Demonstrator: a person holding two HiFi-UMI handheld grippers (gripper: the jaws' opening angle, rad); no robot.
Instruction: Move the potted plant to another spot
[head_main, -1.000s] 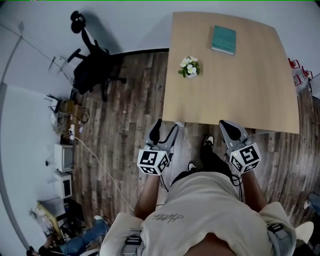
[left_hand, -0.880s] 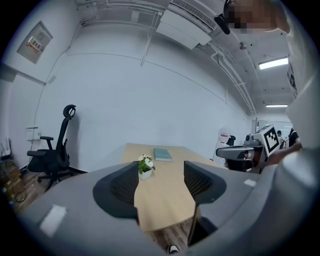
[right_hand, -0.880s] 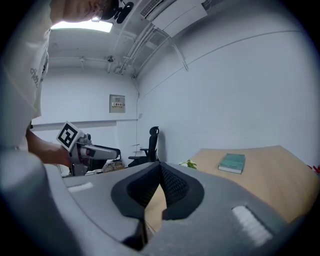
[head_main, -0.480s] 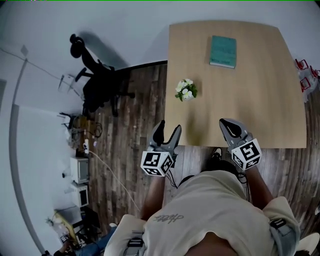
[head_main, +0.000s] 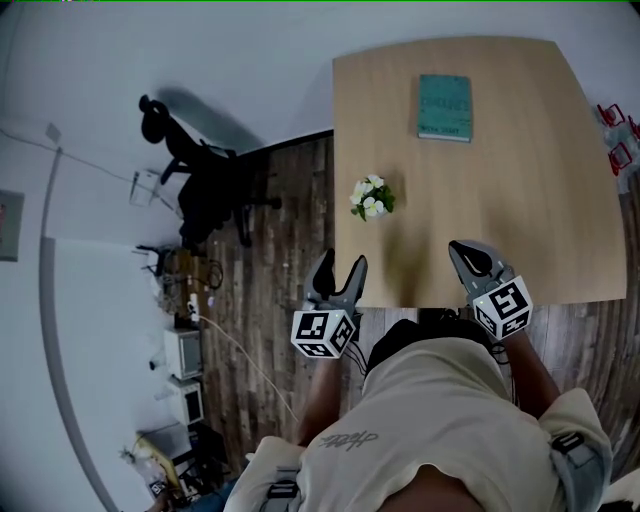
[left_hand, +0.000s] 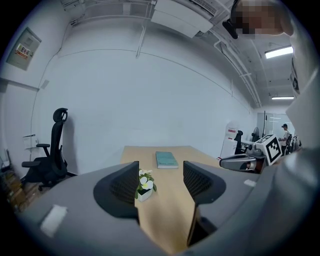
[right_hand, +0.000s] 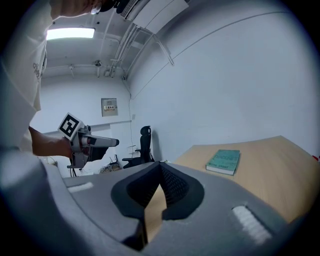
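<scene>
From the head view, my left tool (head_main: 340, 264) hangs at the near left corner of the bench (head_main: 540, 210). Its jaws are spread with nothing in them, pointing toward the potted plant (head_main: 371, 198), which stands upright close to the bench's left edge and apart from both tools. I judge I hold the jaws wide so the pot can pass between the pads once I reach in. My right tool (head_main: 468, 256) sits over the near edge further right, clenched on nothing, and I reckon it has no part in the pickup. A teal book (head_main: 444, 106) lies flat toward the far side, well away from the plant, so there is bare wood between to set the pot on. In the left gripper view the plant shows between my parted jaws but well ahead of them, closer to the left pad. Its small white pot holds white blossoms and green leaves, and I see no soil spilled. In the right gripper view the two pads meet at their tips with a sliver of bench showing beneath, the book lies off to the right, and the plant is out of sight
</scene>
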